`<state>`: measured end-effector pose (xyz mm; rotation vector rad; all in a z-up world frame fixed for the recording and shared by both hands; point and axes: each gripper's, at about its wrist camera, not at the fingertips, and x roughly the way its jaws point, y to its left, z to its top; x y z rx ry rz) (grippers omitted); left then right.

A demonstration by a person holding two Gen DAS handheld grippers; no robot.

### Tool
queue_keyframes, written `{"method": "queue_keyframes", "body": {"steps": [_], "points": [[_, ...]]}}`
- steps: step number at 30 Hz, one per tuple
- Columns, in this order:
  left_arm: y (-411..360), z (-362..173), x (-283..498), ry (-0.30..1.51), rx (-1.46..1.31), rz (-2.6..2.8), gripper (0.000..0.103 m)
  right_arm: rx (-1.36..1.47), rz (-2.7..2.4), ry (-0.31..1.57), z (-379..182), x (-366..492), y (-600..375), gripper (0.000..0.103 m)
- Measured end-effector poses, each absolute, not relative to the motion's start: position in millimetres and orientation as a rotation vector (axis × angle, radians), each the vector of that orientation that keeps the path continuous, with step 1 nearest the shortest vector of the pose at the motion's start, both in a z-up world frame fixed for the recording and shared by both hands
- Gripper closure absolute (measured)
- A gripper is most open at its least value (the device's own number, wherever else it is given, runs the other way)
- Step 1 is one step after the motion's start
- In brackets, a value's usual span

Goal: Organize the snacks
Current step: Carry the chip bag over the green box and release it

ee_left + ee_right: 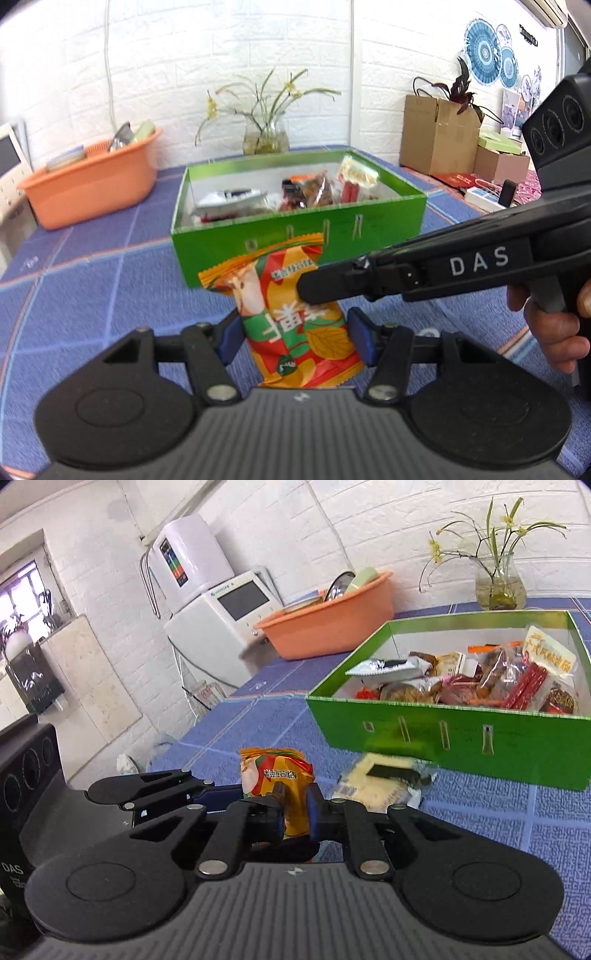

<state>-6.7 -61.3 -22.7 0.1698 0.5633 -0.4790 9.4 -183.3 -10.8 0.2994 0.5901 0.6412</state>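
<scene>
An orange, red and green snack packet [295, 317] stands upright between the blue pads of my left gripper [295, 341], which is shut on its lower part. My right gripper [314, 288] comes in from the right and is shut on the same packet higher up; in the right wrist view the packet [275, 782] sits between the right gripper's [295, 808] pads. The green box [295, 236] with several snack packs stands just behind, also seen in the right wrist view [461, 731]. A pale yellow snack pack [380, 779] lies on the cloth by the box.
An orange basin [92, 188] with items stands at the back left. A glass vase with a plant [266, 136] stands behind the box. Cardboard boxes [439, 144] are at the back right. A white appliance [218, 616] stands beside the blue tablecloth [92, 288].
</scene>
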Motion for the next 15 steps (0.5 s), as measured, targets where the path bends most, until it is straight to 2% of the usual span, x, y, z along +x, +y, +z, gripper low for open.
{"method": "queue_keyframes", "body": {"steps": [15], "points": [[-90, 20, 35, 0.406, 0.200, -0.554, 0.049, 0.338, 0.527, 0.467, 31, 36, -216, 0.080]]}}
